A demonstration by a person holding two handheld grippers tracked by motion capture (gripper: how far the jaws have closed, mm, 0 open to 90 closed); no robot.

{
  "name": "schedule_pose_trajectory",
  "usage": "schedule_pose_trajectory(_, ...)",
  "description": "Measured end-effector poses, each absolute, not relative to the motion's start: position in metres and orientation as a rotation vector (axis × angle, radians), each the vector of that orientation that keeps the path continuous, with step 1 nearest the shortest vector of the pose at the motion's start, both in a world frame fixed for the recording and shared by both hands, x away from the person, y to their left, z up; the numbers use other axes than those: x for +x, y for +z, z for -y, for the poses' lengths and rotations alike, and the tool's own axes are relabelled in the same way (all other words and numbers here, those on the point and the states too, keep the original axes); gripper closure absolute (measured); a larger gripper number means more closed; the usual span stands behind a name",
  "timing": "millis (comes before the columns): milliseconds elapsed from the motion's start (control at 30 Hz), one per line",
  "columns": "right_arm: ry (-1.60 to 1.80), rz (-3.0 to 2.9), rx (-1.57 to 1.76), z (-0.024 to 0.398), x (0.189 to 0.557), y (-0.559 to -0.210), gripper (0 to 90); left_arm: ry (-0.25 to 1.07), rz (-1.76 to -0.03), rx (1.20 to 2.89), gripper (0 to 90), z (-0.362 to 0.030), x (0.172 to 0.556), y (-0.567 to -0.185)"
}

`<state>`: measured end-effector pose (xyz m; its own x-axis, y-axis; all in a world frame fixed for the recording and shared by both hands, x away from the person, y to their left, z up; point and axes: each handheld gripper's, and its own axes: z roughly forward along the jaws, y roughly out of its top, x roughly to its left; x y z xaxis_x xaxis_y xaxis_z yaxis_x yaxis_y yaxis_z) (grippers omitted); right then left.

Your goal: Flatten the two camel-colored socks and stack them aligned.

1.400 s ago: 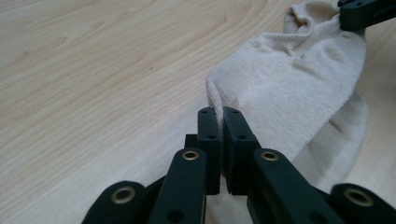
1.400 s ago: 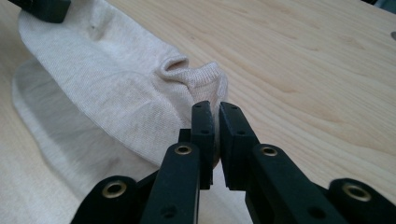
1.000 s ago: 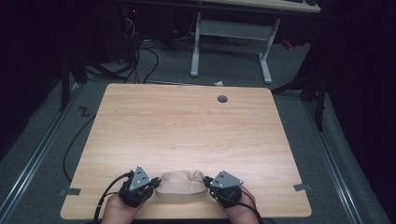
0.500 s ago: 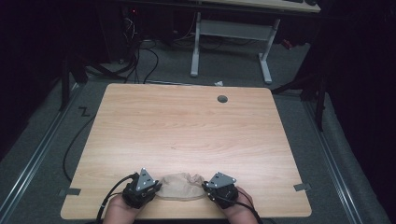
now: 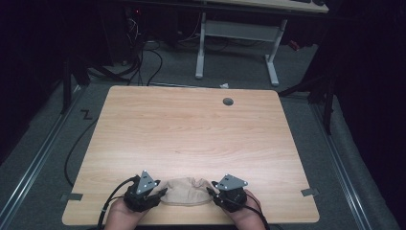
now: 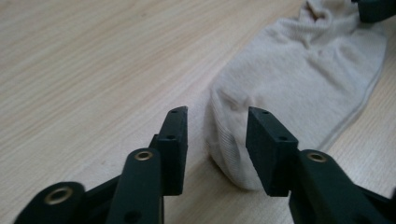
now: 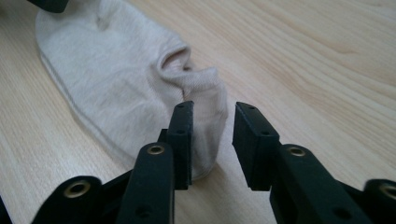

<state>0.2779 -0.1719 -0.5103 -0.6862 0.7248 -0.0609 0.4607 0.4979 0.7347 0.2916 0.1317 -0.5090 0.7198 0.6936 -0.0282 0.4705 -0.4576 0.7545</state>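
At the lower left of the high view, the left gripper (image 5: pixel 162 193) sits near the table's (image 5: pixel 191 129) near edge, held by a hand (image 5: pixel 122 216) that comes in from the bottom of the frame. Its jaws have just been opening and now stand apart. In the left gripper view the left gripper (image 6: pixel 216 140) straddles one end of a beige sock (image 6: pixel 299 84) — the cloth lies between the two black jaws, and a gap shows between it and the left jaw, so the pads do not press it. The sock runs off to the upper right of that view, flat on the pale wood.

In the middle of the high view's lower edge, the sock (image 5: pixel 186 190) lies flat between the two tools, its ends reaching both of them.

At the lower right, the right gripper (image 5: pixel 210 190) faces the left one across the sock, held by the other hand (image 5: pixel 246 215). Its jaws have also just been opening. In the right gripper view the right gripper (image 7: pixel 212 144) has the sock's (image 7: pixel 116 79) puckered end between its parted jaws — the cloth lies close against the left jaw and clear of the right one, so it is released rather than pinched. The rest of the sock stretches to the upper left of that view.
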Motion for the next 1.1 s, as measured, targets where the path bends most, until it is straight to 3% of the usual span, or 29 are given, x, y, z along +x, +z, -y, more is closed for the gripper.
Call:
schedule_pose_trajectory(400, 1.063, -2.211, 1.129, 0.209, 0.3, -0.507, 58.8, 0.481, -0.983, 2.03, 50.5, -0.174, 0.329, -0.506)
schedule_pose_trajectory(667, 0.971, -2.081, 1.248, 0.248, 0.337, -0.517, 56.3, 0.556, -1.101, 2.036, 49.6, -0.2, 0.361, -0.521)
schedule_pose_trajectory(867, 0.913, -2.016, 1.36, 0.274, 0.349, -0.523, 55.8, 0.516, -1.156, 1.999, 49.8, -0.211, 0.365, -0.524)
schedule_pose_trajectory(1100, 0.9, -2.027, 1.34, 0.272, 0.345, -0.521, 56.2, 0.529, -1.108, 2.03, 51.3, -0.205, 0.358, -0.517)
